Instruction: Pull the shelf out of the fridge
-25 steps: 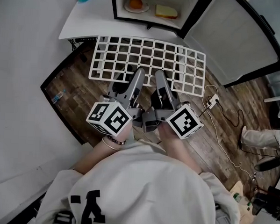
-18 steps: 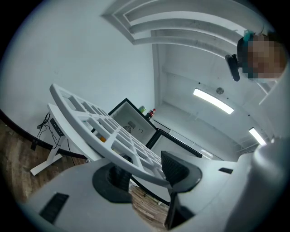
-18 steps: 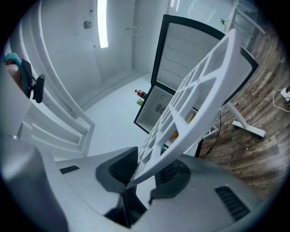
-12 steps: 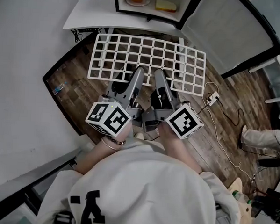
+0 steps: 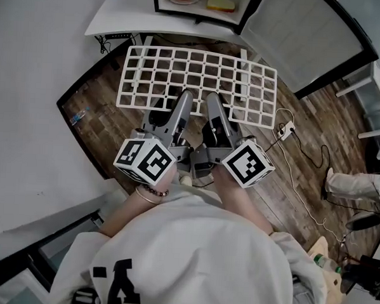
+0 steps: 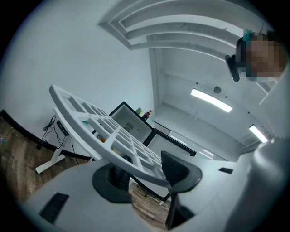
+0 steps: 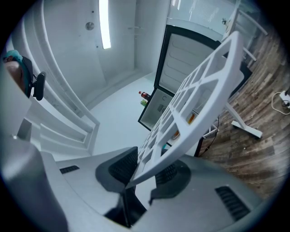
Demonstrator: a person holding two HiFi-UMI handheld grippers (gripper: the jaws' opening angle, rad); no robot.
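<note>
We hold the shelf clamped in left gripper and right gripper, outside the fridge

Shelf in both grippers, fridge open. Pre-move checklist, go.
1. Left gripper grip: ok, pads clamp the near rim of the shelf.
2. Right gripper grip: ok, pads clamp the same rim.
3. Shelf clear of fridge: ok, apart from it, over the floor.
4. Door out of the way: ok, swung wide to the right.
5. Floor path: not ok, a corded socket strip lies at the right, a likely trip risk.
6. Set-down spot: cannot tell, none stands out in view.
</note>
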